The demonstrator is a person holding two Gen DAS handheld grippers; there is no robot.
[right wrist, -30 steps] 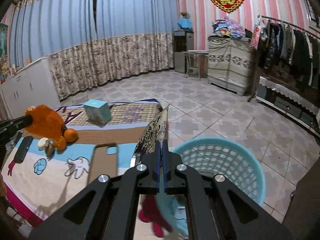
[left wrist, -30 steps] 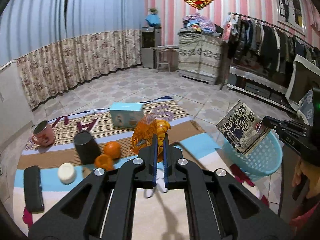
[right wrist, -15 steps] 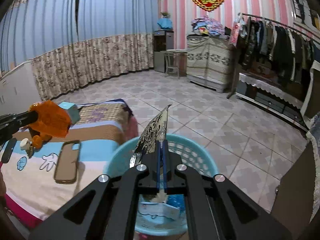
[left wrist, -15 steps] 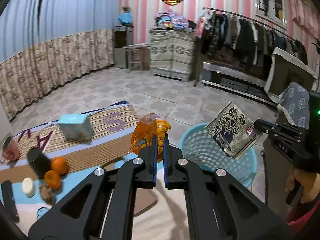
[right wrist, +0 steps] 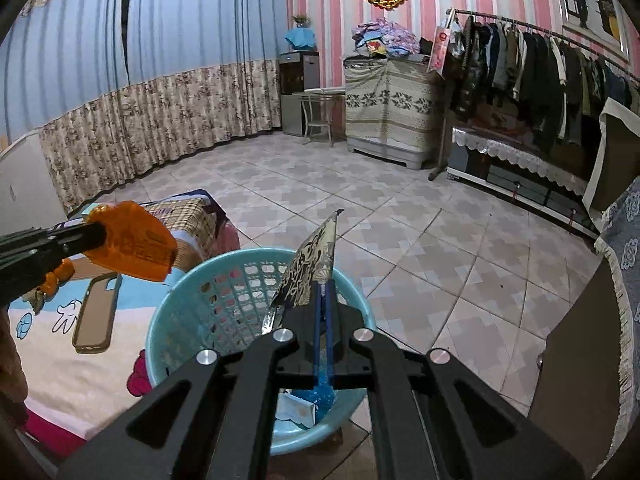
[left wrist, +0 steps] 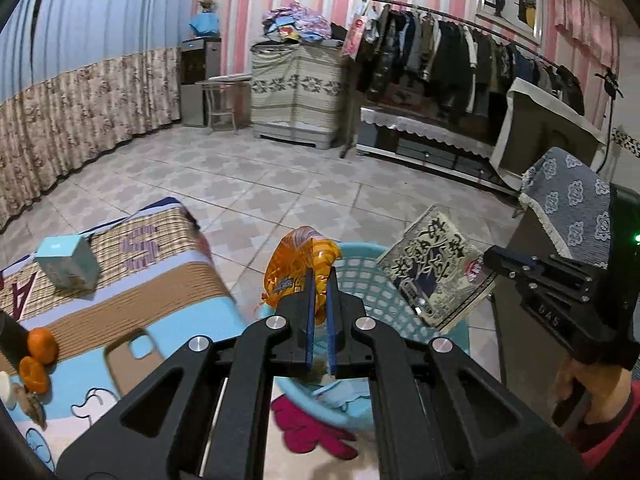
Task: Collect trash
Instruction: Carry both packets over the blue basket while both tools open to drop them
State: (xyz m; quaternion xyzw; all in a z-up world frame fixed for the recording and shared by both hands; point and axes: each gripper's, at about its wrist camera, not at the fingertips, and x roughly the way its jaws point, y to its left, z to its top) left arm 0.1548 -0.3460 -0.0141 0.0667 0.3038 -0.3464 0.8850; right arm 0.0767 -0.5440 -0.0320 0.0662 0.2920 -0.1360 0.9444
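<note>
Left gripper [left wrist: 319, 280]: jaws narrow, clamped on the lower edge of an orange wrapper [left wrist: 298, 268], which stands up from the fingertips. Right gripper [right wrist: 323, 288]: jaws nearly closed, pinching a dark printed packet [right wrist: 314, 268] by one edge; the packet's long axis rises up and away from the tips, tilted a little left. Target for both is the blue basket [right wrist: 168, 312] on the floor, touching or just beside the edge of the bed [right wrist: 60, 364]. Right wrist view: the packet hangs above the basket's open mouth, inside its rim, with some trash already at the bottom. Same view: the orange wrapper sits to the left, over the bed edge and near the basket's left rim, not clearly above the opening. Judgement: right hand is the better placed, release there would drop the packet straight in; left needs a short carry rightward first. Risk: flat packet may catch the rim or lean on the wall. Left on the bed: phone case [right wrist: 96, 312], oranges [left wrist: 40, 344], small blue box [left wrist: 68, 266].
</note>
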